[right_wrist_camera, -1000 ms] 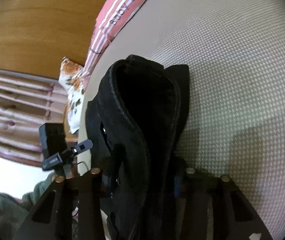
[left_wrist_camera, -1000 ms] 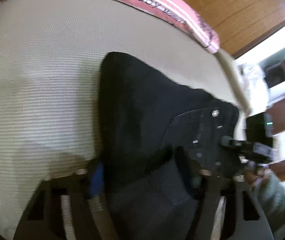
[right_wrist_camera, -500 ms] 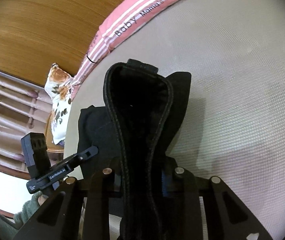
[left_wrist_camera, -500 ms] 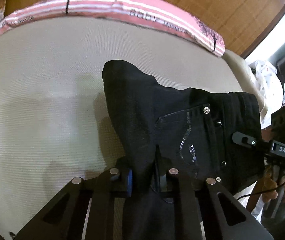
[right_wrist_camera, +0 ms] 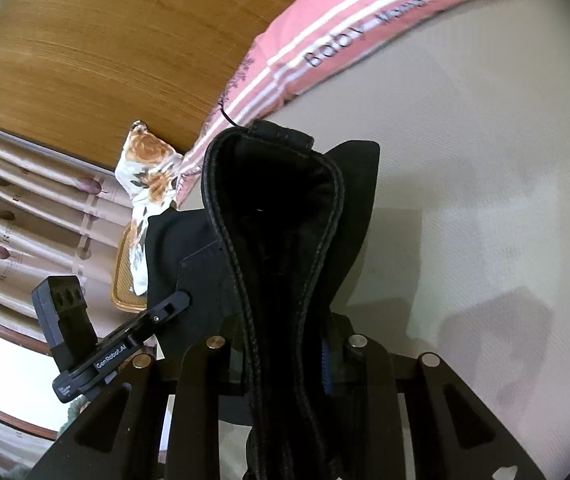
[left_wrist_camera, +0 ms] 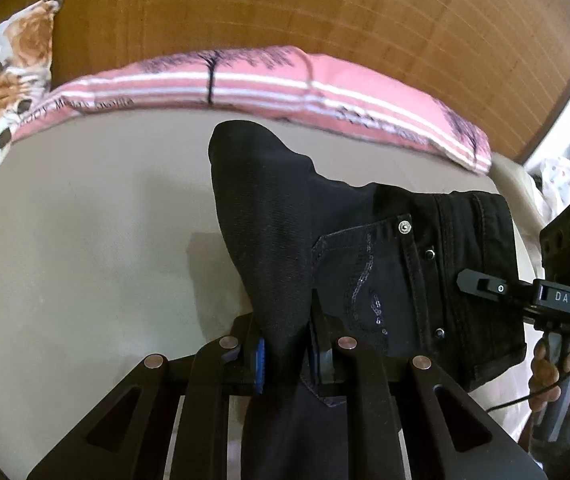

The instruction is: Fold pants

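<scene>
Black pants (left_wrist_camera: 365,248) hang lifted above a beige bed (left_wrist_camera: 85,248). My left gripper (left_wrist_camera: 285,354) is shut on a fold of the pants' fabric, with the back pocket and studs to its right. My right gripper (right_wrist_camera: 285,354) is shut on the pants' waistband (right_wrist_camera: 245,240), which loops up in front of the camera. The right gripper also shows at the right edge of the left wrist view (left_wrist_camera: 485,286), held by a hand. The left gripper shows at the lower left of the right wrist view (right_wrist_camera: 165,312).
A pink striped pillow (left_wrist_camera: 285,84) lies along the bed's far edge against a wooden headboard (left_wrist_camera: 285,4). A floral pillow (left_wrist_camera: 9,64) sits at the far left. Curtains (right_wrist_camera: 25,216) hang beyond the bed in the right wrist view.
Both grippers have risen and tilted up with the pants, lifting them off the bed. The headboard and pillows have come into view. The left jaws have closed tighter on the fabric.
</scene>
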A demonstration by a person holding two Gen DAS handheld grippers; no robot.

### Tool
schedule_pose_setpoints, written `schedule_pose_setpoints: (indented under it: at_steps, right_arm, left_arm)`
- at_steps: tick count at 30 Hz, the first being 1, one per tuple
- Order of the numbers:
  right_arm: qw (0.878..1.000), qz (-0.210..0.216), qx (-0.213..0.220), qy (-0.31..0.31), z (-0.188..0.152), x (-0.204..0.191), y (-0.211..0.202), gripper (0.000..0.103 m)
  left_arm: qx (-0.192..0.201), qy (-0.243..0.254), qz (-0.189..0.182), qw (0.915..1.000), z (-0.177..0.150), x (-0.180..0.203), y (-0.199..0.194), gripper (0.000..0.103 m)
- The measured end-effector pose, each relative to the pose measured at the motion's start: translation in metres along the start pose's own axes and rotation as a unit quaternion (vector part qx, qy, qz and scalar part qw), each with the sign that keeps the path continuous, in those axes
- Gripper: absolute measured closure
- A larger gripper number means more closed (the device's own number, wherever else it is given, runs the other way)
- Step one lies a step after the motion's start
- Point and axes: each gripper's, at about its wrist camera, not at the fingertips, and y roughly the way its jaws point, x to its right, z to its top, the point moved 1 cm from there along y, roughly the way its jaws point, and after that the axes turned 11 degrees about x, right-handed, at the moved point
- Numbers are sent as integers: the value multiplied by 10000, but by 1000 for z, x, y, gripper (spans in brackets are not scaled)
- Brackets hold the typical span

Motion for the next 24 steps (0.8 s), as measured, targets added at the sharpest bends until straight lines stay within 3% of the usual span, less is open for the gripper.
schedule_pose_setpoints:
  at_steps: [9, 15, 19, 21, 24]
  right_arm:
    - [9996, -172, -126, -167, 58, -20, 69, 79]
    - [9990, -294, -222, -256, 74, -14, 100, 79]
    - [9969, -609, -246, -431, 75, 2, 117, 79]
    - [9952, -774, -212, -552, 71, 9, 121, 76]
    - [9915, -1040, -111, -776, 66, 13, 124, 57]
  left_arm:
    - [47, -77, 201, 9998, 47, -35, 42, 87]
    - [-63, -219, 225, 9995, 57, -60, 73, 86]
    - [-294, -193, 278, 9990, 46, -73, 103, 85]
    - [-303, -86, 433, 9986, 38, -75, 113, 74]
    - [-150, 17, 585, 9982, 30, -75, 115, 63]
